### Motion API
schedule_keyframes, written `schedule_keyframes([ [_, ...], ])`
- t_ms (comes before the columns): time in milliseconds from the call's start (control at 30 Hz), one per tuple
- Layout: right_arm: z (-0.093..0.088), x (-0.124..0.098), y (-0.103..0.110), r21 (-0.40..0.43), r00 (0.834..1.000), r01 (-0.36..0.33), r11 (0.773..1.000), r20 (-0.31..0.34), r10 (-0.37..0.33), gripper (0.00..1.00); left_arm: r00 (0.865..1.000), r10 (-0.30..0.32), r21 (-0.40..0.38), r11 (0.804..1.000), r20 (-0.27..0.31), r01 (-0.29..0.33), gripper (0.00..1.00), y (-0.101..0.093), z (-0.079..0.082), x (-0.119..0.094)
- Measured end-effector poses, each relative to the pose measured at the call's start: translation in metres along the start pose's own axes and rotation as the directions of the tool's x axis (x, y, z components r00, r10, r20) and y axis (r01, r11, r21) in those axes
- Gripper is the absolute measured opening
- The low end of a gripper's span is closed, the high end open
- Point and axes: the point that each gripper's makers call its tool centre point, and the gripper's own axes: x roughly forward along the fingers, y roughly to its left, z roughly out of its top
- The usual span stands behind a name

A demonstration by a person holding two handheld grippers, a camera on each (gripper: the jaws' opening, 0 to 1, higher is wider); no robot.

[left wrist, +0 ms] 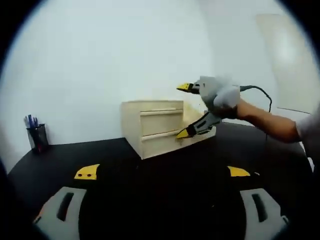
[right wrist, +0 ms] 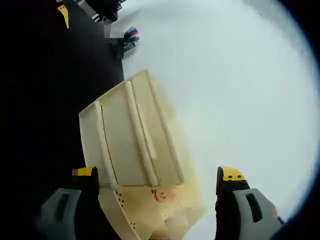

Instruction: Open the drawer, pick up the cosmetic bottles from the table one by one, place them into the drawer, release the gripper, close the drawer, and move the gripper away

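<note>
A pale wooden drawer box [left wrist: 152, 125] stands on the black table [left wrist: 165, 200], its two drawer fronts facing me. My right gripper [left wrist: 184, 110], held by a gloved hand [left wrist: 222, 97], hovers open at the box's right front corner. One of its yellow tips is above the box top, the other at the lower drawer. My left gripper [left wrist: 163, 172] is open and holds nothing, low over the table in front of the box. In the right gripper view the box [right wrist: 135, 135] appears rolled sideways. My right gripper [right wrist: 157, 174] spans its near end, where a pale open part holds blurred pale items with an orange mark [right wrist: 162, 195].
A black pen holder [left wrist: 38, 136] with blue pens stands at the table's far left, also seen as the pen holder [right wrist: 127, 39]. A yellow fingertip [right wrist: 63, 14] of my left gripper shows far off. A white wall [left wrist: 100, 60] backs the table. A person's forearm [left wrist: 272, 122] reaches in from the right.
</note>
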Motion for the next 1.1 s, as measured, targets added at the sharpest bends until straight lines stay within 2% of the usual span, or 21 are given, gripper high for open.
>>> schedule_keyframes([
  [133, 0.003, -0.026, -0.009, 0.035, 0.999, -0.029, 0.999, 0.040, 0.028, 0.93, 1.000, 0.005, -0.001, 1.000, -0.006, -0.005, 0.96, -0.006, -0.004, -0.001],
  [267, 0.008, -0.054, -0.003, 0.068, 0.991, -0.102, 0.993, 0.096, 0.095, 0.93, 1.000, -0.008, 0.010, 1.000, -0.006, 0.008, 0.96, -0.011, -0.002, 0.001],
  [367, 0.001, -0.077, 0.005, 0.060, 0.987, -0.134, 0.989, 0.099, 0.128, 0.92, 1.000, -0.011, 0.012, 1.000, -0.008, 0.011, 0.95, -0.013, -0.002, 0.003],
  [533, -0.011, -0.095, 0.005, 0.061, 0.982, -0.163, 0.985, 0.108, 0.156, 0.91, 1.000, -0.020, 0.015, 1.000, -0.015, 0.020, 0.95, -0.013, -0.003, 0.003],
  [600, -0.016, -0.101, 0.006, 0.060, 0.980, -0.169, 0.984, 0.113, 0.162, 0.86, 1.000, -0.026, 0.012, 1.000, -0.016, 0.026, 0.94, -0.015, -0.003, 0.002],
  [700, -0.020, -0.116, 0.006, 0.050, 0.972, -0.180, 0.982, 0.165, 0.169, 0.76, 0.999, -0.045, -0.001, 0.999, -0.004, 0.045, 0.92, -0.020, -0.001, 0.002],
  [800, -0.026, -0.129, 0.016, 0.058, 0.956, -0.233, 0.971, 0.196, 0.218, 0.67, 0.998, -0.063, -0.018, 0.998, 0.027, 0.063, 0.89, -0.022, 0.005, 0.000],
  [833, -0.030, -0.132, 0.020, 0.084, 0.953, -0.256, 0.963, 0.188, 0.237, 0.67, 0.997, -0.064, -0.026, 0.998, 0.037, 0.065, 0.88, -0.022, 0.007, -0.001],
  [867, -0.030, -0.137, 0.023, 0.075, 0.944, -0.274, 0.959, 0.210, 0.253, 0.69, 0.997, -0.066, -0.034, 0.997, 0.050, 0.068, 0.87, -0.022, 0.009, -0.001],
  [1000, -0.041, -0.148, 0.027, 0.108, 0.944, -0.280, 0.954, 0.210, 0.254, 0.67, 0.995, -0.055, -0.074, 0.995, 0.086, 0.062, 0.85, -0.015, 0.016, -0.003],
  [1100, -0.049, -0.153, 0.029, 0.143, 0.940, -0.297, 0.944, 0.216, 0.263, 0.64, 0.992, -0.051, -0.099, 0.993, 0.117, 0.062, 0.85, -0.019, 0.019, -0.005],
])
